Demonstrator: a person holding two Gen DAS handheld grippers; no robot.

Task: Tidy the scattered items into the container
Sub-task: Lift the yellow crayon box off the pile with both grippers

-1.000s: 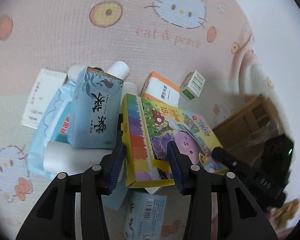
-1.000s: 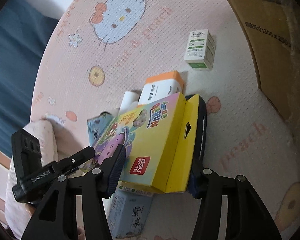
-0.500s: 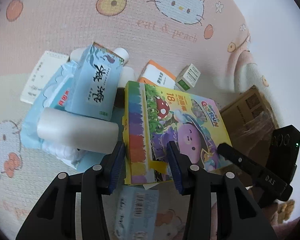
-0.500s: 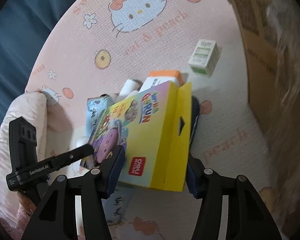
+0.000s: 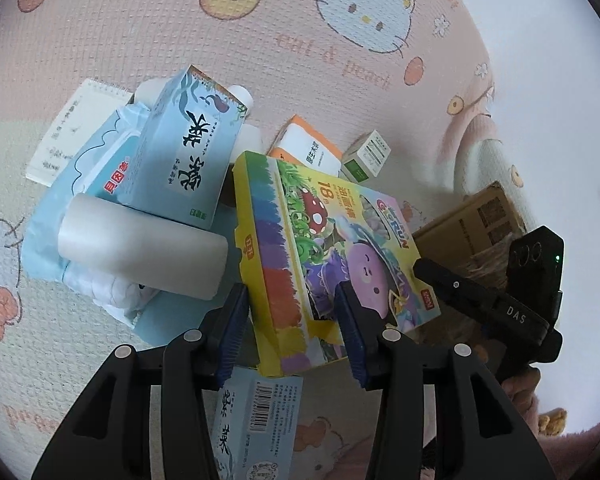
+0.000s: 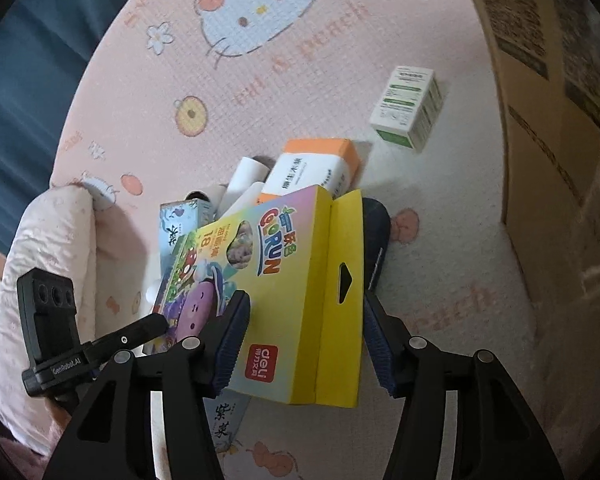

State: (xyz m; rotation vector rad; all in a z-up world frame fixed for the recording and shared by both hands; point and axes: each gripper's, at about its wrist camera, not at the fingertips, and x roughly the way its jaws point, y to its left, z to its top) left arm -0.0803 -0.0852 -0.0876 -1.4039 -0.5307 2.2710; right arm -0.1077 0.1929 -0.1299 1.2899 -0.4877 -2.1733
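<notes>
The left hand-held gripper (image 5: 290, 316) clamps the near-left corner of the crayon box (image 5: 320, 248), its jaws easing apart. The box is flat, yellow-edged cardboard with rainbow swatches and a purple cartoon face, lifted above the mat (image 5: 140, 20) beside blue tissue packs (image 5: 188, 152). The right hand-held gripper (image 6: 306, 336) grasps its yellow hang-tab end; the cardboard container (image 6: 540, 128) stands far right.

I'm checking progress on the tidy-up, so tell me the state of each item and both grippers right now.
crayon box: raised, tilted, held by both grippers.
left gripper: shut on crayon box.
right gripper: shut on crayon box.
blue carton: propped on the pile, tilted.
white roll: lying on its side.
green-white box: on the mat, apart from the pile.
cardboard box: top out of view.
</notes>
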